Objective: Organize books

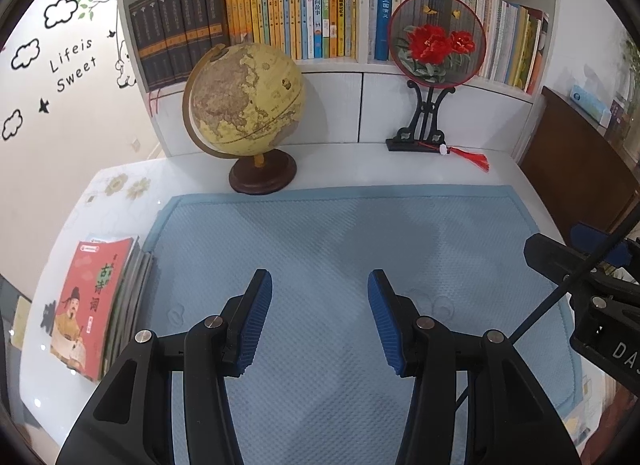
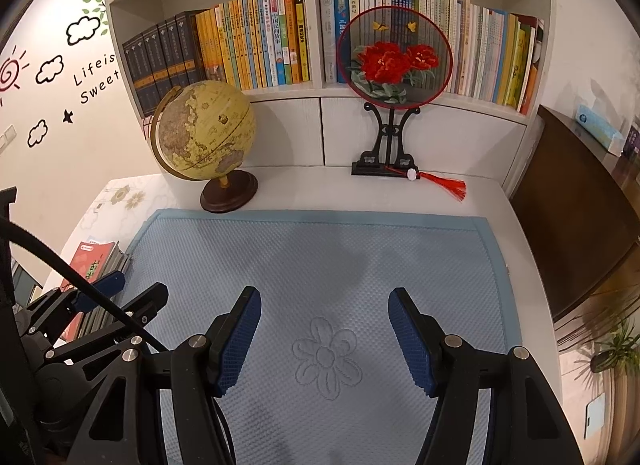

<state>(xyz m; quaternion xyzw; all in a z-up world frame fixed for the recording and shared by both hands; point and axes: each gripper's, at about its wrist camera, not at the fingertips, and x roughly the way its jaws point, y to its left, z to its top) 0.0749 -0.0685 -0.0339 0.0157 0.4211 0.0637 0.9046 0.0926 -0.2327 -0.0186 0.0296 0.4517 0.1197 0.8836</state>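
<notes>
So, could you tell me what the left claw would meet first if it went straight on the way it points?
Probably the quilted light-blue mat: the left claw is open, empty, angled down, with nothing nearer ahead.

Wall decal (image 1: 72, 65): black lettering "Lifeis Sweet", set on two lines, amid cloud and star outlines.
Red book (image 1: 90, 305), topmost of the stack on the desk: large Chinese title "古诗词" on the cover; smaller print illegible.
Blue-spined book (image 1: 317, 13) on the shelf: "中国民间故事".
Blue book (image 1: 384, 13), right compartment: "三国演义".
Right gripper (image 1: 592, 297) body: white letters "DA", cut off at the picture edge.
</notes>
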